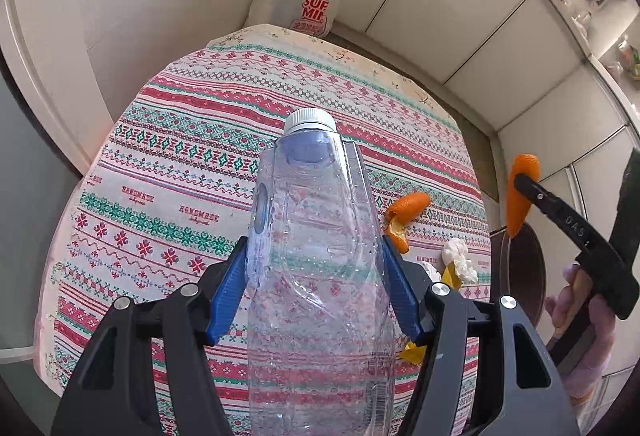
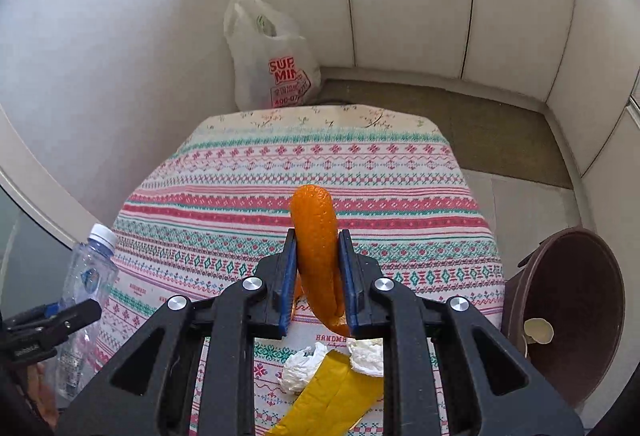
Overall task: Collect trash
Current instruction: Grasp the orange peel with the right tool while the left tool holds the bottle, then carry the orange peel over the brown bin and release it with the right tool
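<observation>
Now our left claw [image 1: 316, 256] pinches a clear plastic bottle [image 1: 316, 276] between its blue pads, the white cap [image 1: 310, 119] pointing away over the patterned desk [image 1: 160, 171]. Our right claw [image 2: 318, 276] clamps a curled strip of orange peel [image 2: 316, 236], lifted above the desk. Just below the right claw lie crumpled white tissues [image 2: 298, 366] and a yellow wrapper [image 2: 332, 396] on the near part of the cloth. Another piece of orange peel [image 1: 404, 211] rests on the desk to the right of the bottle. To the right, beside the desk, stands a brown bin [image 2: 568, 308] with a pale scrap [image 2: 538, 332] inside. Far off, a white shopping bag [image 2: 268, 59] leans at the wall.
</observation>
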